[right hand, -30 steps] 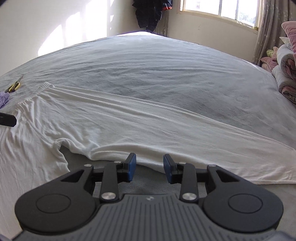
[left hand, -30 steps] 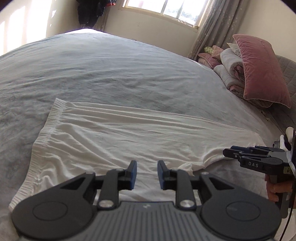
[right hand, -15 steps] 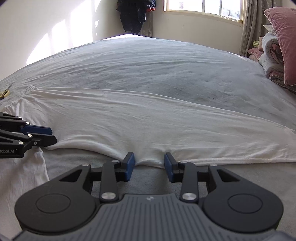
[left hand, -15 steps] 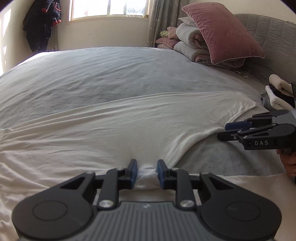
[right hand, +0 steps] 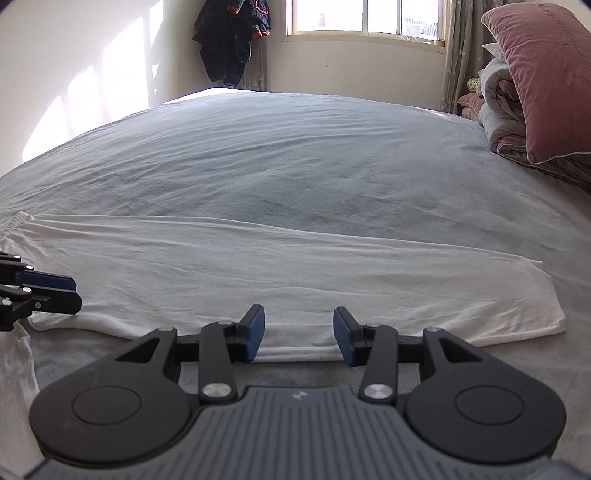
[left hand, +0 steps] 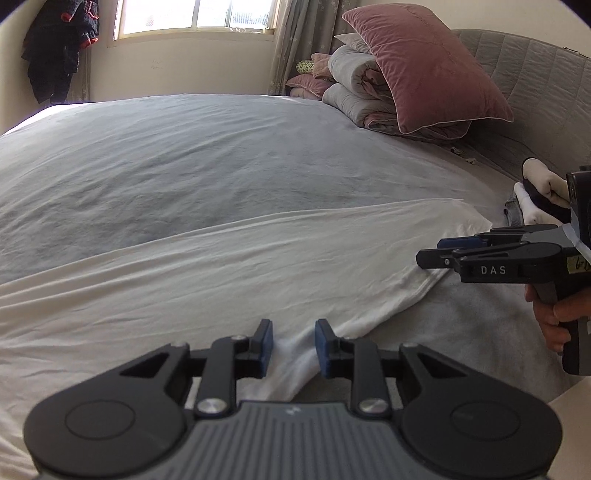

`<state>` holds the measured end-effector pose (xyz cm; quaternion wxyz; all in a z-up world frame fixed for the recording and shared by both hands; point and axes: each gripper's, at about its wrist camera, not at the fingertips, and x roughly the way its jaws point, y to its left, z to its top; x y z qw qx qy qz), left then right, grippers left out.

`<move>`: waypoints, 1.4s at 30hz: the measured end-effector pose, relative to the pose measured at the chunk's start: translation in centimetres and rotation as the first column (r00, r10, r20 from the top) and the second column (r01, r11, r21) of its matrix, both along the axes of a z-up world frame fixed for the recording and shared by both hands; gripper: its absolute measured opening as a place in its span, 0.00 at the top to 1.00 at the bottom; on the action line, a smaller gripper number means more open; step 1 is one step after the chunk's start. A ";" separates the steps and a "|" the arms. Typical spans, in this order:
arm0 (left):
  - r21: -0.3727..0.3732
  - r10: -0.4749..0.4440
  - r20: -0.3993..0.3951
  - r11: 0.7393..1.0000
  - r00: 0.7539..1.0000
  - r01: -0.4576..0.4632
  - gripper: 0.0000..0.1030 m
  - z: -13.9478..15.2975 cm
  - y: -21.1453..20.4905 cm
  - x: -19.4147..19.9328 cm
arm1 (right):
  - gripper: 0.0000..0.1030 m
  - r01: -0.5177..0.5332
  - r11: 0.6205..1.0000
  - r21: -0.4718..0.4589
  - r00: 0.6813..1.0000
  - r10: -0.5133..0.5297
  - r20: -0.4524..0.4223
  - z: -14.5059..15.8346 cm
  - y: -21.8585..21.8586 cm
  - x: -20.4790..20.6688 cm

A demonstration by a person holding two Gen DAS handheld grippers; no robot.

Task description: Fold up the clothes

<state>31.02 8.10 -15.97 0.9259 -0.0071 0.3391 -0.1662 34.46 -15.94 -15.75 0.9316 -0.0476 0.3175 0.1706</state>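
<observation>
White trousers (left hand: 229, 273) lie spread flat across the near part of a bed (left hand: 184, 155) covered with a grey sheet. The visible leg runs from the left of each view to a hem at the right.

Left gripper (left hand: 293, 345): jaws part-closed, pointing down at the near edge of the trousers. A bunched ridge of white fabric stands between the two blue pads. Whether the pads press on this fabric cannot be told.

Right gripper (right hand: 298, 334): its jaws have just been opening and now stand well apart. The near edge of the trouser leg lies flat between the pads; neither pad presses on it. In the left wrist view this gripper appears at the right edge, with a hand (left hand: 554, 314) around its grip, its tips at the leg's near edge.

In the right wrist view the left gripper's tips show at the left edge, at the near edge of the fabric.

Surroundings: a pink pillow (left hand: 428, 70) leans on folded bedding (left hand: 354, 92) at the head of the bed. Dark clothing (right hand: 232, 40) hangs beside the window (right hand: 365, 16).
</observation>
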 end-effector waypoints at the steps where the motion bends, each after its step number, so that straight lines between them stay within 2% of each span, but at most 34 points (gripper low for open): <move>1: 0.002 0.000 0.004 1.000 1.000 0.000 0.74 -0.3 -0.1 -0.2 | 0.54 0.011 1.000 -0.002 1.000 -0.011 -0.009 -0.3 -0.4 0.3; 6: -0.043 -0.020 0.019 0.999 1.000 0.020 0.73 -1.0 1.3 -2.0 | 0.52 0.030 0.997 0.071 0.999 -0.028 -0.027 -1.1 -3.8 -0.8; 10: -0.068 -0.011 0.020 0.998 1.000 0.013 0.70 -0.5 2.2 -3.0 | 0.52 0.025 0.998 0.058 0.999 -0.024 -0.024 -0.9 -4.9 -1.8; 12: -0.078 0.002 0.024 0.997 1.000 0.000 0.67 0.1 2.1 -2.7 | 0.50 0.033 0.998 0.050 0.999 -0.032 -0.027 -0.4 -4.9 -1.7; 16: -0.100 0.028 0.038 0.995 0.999 -0.025 0.65 1.1 1.2 -1.4 | 0.49 0.021 0.999 0.036 1.000 -0.021 0.009 0.4 -3.6 -1.2; 19: -0.129 0.045 0.029 0.991 0.999 -0.041 0.63 1.0 -0.1 -0.1 | 0.48 0.026 0.999 0.029 0.999 -0.027 0.021 0.2 -1.9 0.1; 22: -0.094 0.045 0.002 0.995 0.999 -0.045 0.63 -0.4 -1.7 0.6 | 0.47 0.040 0.999 -0.006 0.999 -0.040 0.007 -0.6 -0.8 1.3; 24: -0.054 0.032 0.028 0.998 0.999 -0.030 0.62 -1.3 -2.2 0.2 | 0.39 0.044 0.999 -0.017 0.999 -0.044 0.008 -1.0 -0.9 1.4; 29: -0.083 0.029 0.072 0.996 0.997 -0.023 0.61 -2.1 -1.7 -0.7 | 0.37 0.085 0.996 0.003 0.996 -0.085 0.010 -1.1 -5.0 0.8; 35: -0.051 0.020 0.091 0.999 0.996 -0.015 0.56 -2.1 -2.4 -0.8 | 0.36 0.223 0.975 0.018 0.975 -0.223 0.009 -0.6 -11.6 0.5; 39: -0.053 0.020 0.092 0.998 0.996 -0.015 0.56 -2.1 -2.3 -0.9 | 0.37 0.237 0.970 0.062 0.970 -0.239 0.037 0.8 -14.2 1.9; 40: -0.052 0.020 0.092 0.999 0.996 -0.015 0.56 -2.1 -2.3 -0.9 | 0.39 0.247 0.965 0.084 0.968 -0.250 0.030 1.1 -15.0 2.8; 42: -0.048 0.019 0.094 0.999 0.995 -0.015 0.56 -2.1 -2.5 -0.9 | 0.56 0.275 0.954 0.120 0.960 -0.279 0.018 1.5 -16.6 4.5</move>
